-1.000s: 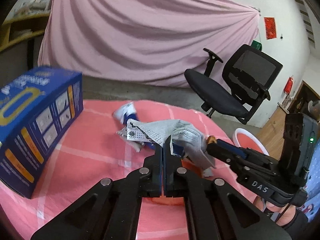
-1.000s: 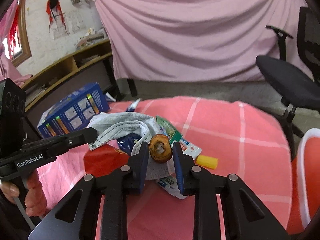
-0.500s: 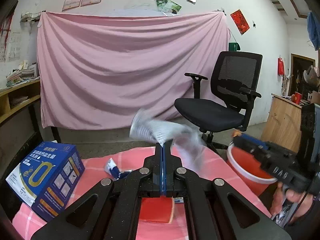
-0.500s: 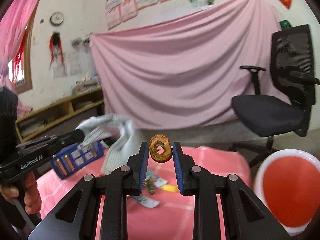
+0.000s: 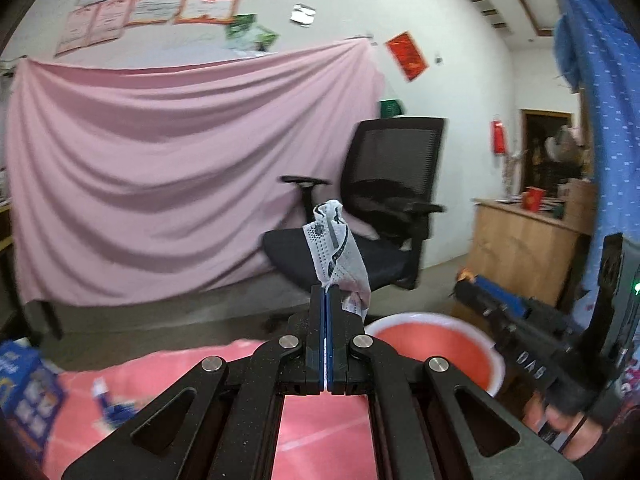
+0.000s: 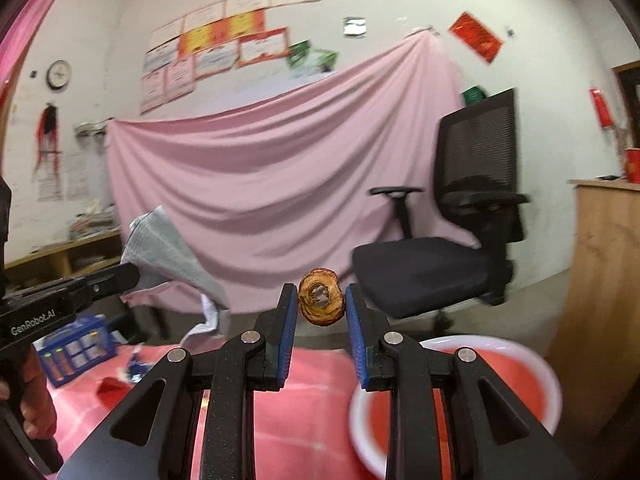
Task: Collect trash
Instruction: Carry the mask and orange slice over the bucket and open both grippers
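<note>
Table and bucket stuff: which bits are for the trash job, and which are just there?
For the job:
- crumpled grey face mask, in left gripper
- brown dried fruit ring, in right gripper
- red bucket with white rim

Just there:
- blue cardboard box
- black mesh office chair

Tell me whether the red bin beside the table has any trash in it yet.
Cannot tell for certain. The red bin shows only bare red inside in both wrist views, but the right gripper hides part of it and the image is blurred.

The blue box (image 5: 24, 392) is blurred and cut off by the left edge.
</note>
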`<state>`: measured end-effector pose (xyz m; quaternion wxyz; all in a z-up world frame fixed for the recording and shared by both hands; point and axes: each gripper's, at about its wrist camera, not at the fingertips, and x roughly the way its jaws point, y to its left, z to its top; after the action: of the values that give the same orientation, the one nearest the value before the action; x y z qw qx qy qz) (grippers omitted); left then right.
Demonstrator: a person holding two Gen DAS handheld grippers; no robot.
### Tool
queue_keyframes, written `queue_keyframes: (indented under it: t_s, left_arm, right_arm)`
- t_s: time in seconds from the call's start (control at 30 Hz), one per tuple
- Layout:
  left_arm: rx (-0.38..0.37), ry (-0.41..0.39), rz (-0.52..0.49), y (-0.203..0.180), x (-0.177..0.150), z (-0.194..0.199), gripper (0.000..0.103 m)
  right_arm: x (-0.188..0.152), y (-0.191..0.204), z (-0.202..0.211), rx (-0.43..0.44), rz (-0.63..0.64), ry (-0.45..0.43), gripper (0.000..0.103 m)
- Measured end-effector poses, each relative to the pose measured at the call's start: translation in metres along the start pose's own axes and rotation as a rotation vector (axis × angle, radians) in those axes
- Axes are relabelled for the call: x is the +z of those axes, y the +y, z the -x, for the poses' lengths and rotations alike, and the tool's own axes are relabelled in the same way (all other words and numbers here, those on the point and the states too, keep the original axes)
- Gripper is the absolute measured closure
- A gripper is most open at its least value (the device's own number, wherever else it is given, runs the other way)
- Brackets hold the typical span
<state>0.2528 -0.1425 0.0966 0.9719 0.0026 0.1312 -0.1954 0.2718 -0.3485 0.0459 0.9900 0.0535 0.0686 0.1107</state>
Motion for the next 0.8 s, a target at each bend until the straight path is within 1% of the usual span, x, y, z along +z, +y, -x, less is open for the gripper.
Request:
queue_keyframes:
  t_s: [0.07,0.13,0.2,0.3,0.43,0.57,0.67,0.73,0.77,0.8]
  left_arm:
    - [-0.054,0.004,-0.004,-0.021,0.002,-0.019,0.103]
    - [-0.094,0.021,0.003,-0.033,0.002,-0.037,0.103]
    - [-0.132,0.049,0.012,-0.045,0.002,-0.057,0.103]
    - [-0.178,0.116,0.026,-0.058,-0.004,-0.089,0.103]
    - [-0.204,0.206,0.053,-0.067,-0.011,-0.121,0.103]
    - [-0.216,0.293,0.088,-0.066,-0.022,-0.139,0.103]
    - [-0.217,0.337,0.11,-0.065,-0.026,-0.151,0.103]
    - [-0.209,0.364,0.12,-0.062,-0.029,-0.155,0.102]
    - [-0.206,0.375,0.126,-0.06,-0.03,-0.157,0.099]
    - [-0.203,0.378,0.131,-0.058,-0.03,-0.155,0.098]
  right_arm:
    - [-0.002,-0.017,0.003,-0.05,-0.016,-0.003,0.08]
    - [-0.004,-0.031,0.002,-0.087,-0.03,0.007,0.08]
    - [-0.009,-0.048,0.002,-0.123,-0.054,0.027,0.08]
    - [-0.017,-0.068,-0.004,-0.161,-0.095,0.07,0.08]
    - [-0.027,-0.087,-0.009,-0.195,-0.122,0.128,0.08]
    - [-0.036,-0.096,-0.017,-0.212,-0.146,0.184,0.08]
    - [-0.042,-0.1,-0.023,-0.217,-0.157,0.221,0.08]
    - [-0.044,-0.1,-0.024,-0.22,-0.161,0.235,0.075]
    - [-0.045,-0.1,-0.024,-0.221,-0.164,0.239,0.069]
    - [-0.044,-0.101,-0.025,-0.219,-0.166,0.241,0.066]
